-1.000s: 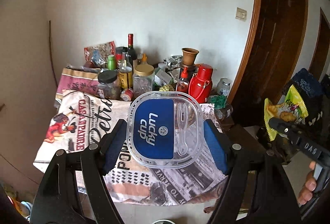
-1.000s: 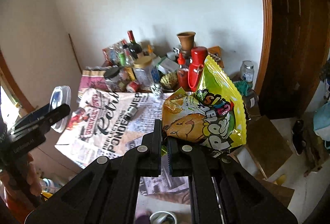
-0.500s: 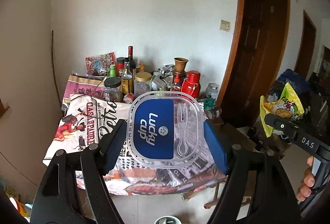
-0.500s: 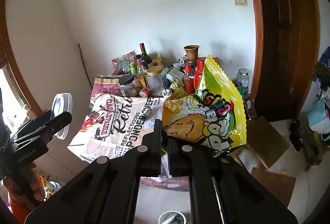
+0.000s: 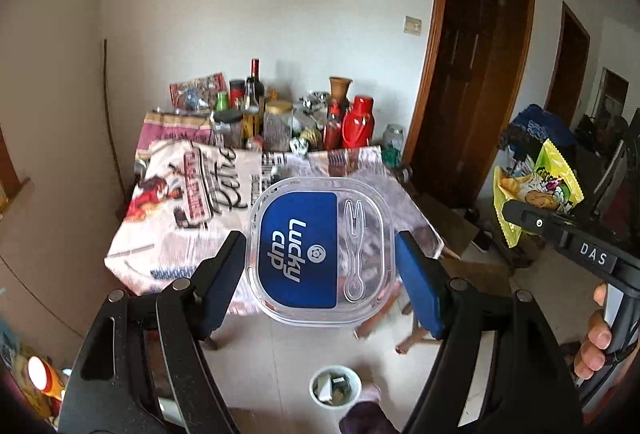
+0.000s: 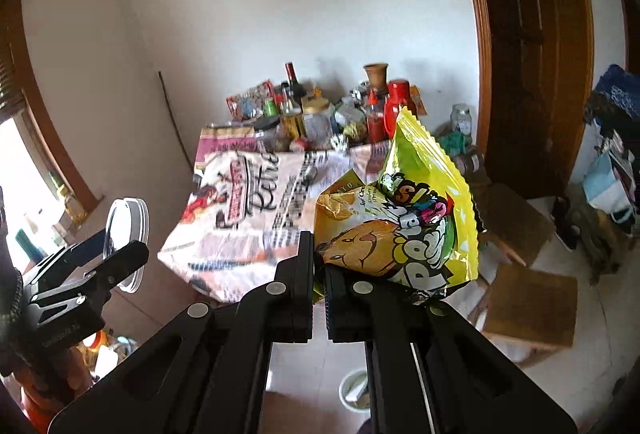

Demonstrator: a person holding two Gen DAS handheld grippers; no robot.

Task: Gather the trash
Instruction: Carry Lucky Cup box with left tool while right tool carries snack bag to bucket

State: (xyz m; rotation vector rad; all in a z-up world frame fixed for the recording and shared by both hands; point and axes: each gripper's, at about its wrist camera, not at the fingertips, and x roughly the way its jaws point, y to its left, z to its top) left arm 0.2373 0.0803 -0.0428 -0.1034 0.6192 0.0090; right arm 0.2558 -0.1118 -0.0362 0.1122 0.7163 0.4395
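My left gripper (image 5: 320, 250) is shut on a clear plastic Lucky Cup lid (image 5: 320, 250) with a blue label and a moulded fork, held by its two side edges above the floor. My right gripper (image 6: 319, 246) is shut on the corner of a yellow-green snack bag (image 6: 404, 218). In the left wrist view that bag (image 5: 536, 190) and the right gripper (image 5: 516, 208) appear at the right, held by a hand (image 5: 596, 346). In the right wrist view the lid (image 6: 126, 234) shows edge-on at the left. A small white bin (image 5: 335, 387) holding scraps stands on the floor below.
The table (image 5: 132, 234), with its printed cloth, stands ahead with jars, bottles, a red flask (image 5: 357, 122) and a clay vase crowded at its far edge by the wall. Brown doors (image 5: 472, 82) are at the right. Cardboard boxes (image 6: 528, 306) lie on the floor at the right.
Both grippers have drawn back from the table with the lid and the bag still held; the table looks smaller and farther, and the white bin has come into view on the floor.
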